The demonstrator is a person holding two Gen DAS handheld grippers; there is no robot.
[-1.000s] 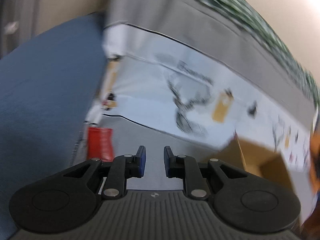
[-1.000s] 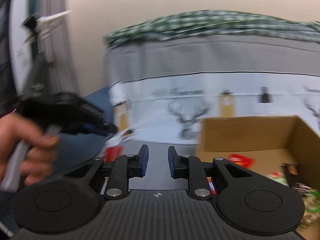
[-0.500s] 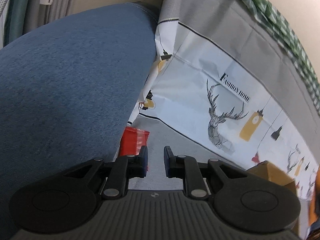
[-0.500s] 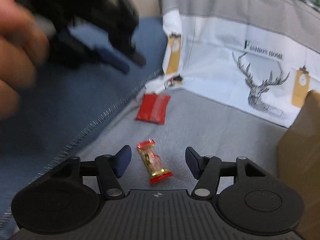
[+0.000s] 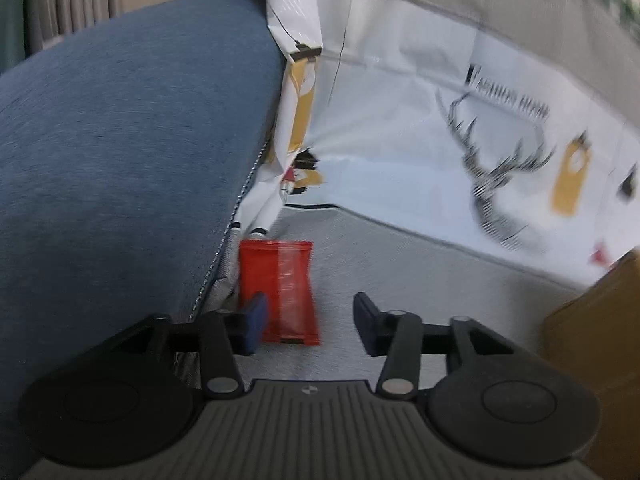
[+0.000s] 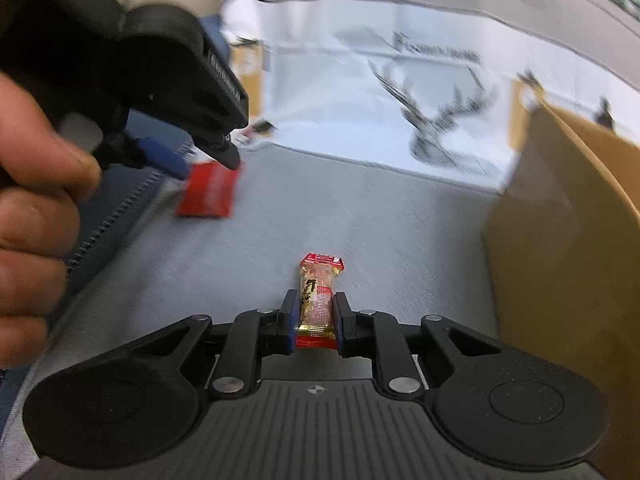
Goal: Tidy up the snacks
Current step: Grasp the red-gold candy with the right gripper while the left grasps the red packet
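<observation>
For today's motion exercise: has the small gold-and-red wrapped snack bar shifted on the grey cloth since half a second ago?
Cannot tell. The right gripper has just closed on the snack bar, but the camera moved too; against the cardboard box no shift is certain.

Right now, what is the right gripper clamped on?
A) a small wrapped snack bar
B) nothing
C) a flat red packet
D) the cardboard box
A: the right gripper has both pads pressed on the snack bar; the red packet lies apart.
</observation>
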